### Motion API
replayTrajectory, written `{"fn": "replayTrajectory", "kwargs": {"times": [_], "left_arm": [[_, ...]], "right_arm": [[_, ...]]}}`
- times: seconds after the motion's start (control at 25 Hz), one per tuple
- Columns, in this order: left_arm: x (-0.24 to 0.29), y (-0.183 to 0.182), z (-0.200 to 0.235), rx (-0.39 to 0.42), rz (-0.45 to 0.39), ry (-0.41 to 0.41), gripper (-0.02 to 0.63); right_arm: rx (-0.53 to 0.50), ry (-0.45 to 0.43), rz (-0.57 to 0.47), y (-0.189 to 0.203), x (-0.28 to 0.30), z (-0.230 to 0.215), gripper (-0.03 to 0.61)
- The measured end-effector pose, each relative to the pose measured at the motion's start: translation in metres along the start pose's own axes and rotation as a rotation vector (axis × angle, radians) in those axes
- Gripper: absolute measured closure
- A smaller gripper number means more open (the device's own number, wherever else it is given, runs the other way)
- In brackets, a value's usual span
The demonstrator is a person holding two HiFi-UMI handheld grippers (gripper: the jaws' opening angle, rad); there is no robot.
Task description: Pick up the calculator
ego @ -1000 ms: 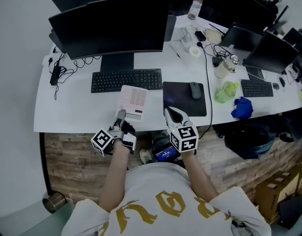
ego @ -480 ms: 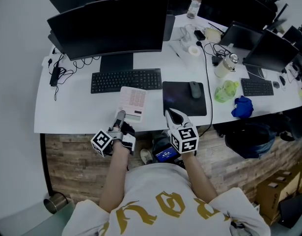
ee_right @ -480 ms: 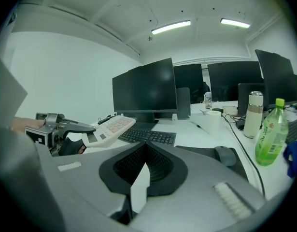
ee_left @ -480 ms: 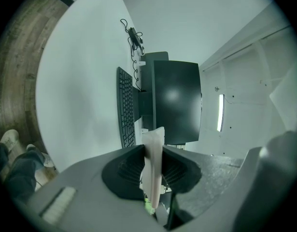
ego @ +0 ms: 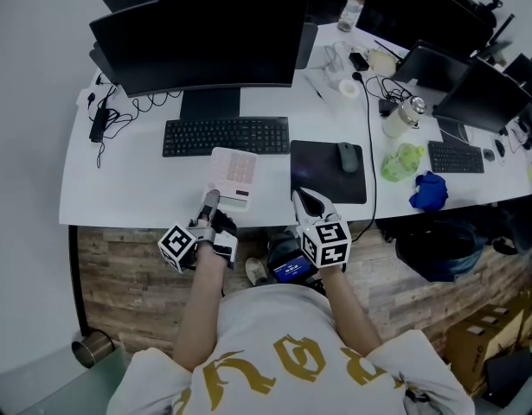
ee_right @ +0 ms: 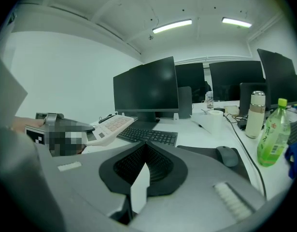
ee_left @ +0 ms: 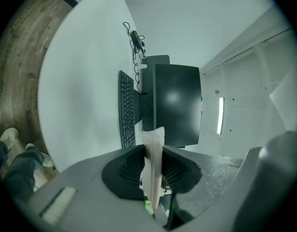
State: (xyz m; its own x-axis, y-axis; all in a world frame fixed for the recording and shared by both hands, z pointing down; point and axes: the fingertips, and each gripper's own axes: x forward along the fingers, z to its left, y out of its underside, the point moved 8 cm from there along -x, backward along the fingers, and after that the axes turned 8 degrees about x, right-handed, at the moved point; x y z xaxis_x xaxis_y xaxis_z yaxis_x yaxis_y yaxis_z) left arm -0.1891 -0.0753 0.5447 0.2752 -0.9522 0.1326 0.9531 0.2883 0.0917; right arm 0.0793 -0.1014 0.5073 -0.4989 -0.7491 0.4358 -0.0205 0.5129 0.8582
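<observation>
Nearest, L gripper (ego: pixel 213 200) was at the near desk (ego: pixel 118 188) edge, jaws clamped on the near edge of the calculator (ego: pixel 234 173). The L gripper view showed it as a thin pale slab edge-on between the pads. R gripper (ego: pixel 305 199) was just right of it, jaws together on nothing, over the near edge of the mouse pad (ego: pixel 322 175), not touching the calculator. Calculator was near-centre of the desk, just in front of the keyboard (ego: pixel 225 136). In the R gripper view it looked tipped, far end raised. Vs 1 s and 0.5 s ago there was barely any shift: same grip, same spot, R gripper idle. So the grasp looked done and the lift prob only begun; full clearance from the desk couldn't be confirmed. Farther back were the mouse (ego: pixel 347 156) and then the monitor (ego: pixel 201 37), untouched.
</observation>
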Motion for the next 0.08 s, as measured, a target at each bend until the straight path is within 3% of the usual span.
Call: {"fn": "replayTrajectory", "kwargs": {"times": [0.08], "left_arm": [[0.0004,-0.0006,0.0015,0.004,0.002,-0.004,0.535]], "right_arm": [[-0.001,-0.001,0.000,-0.0001,0.0013,0.0005,0.555]]}}
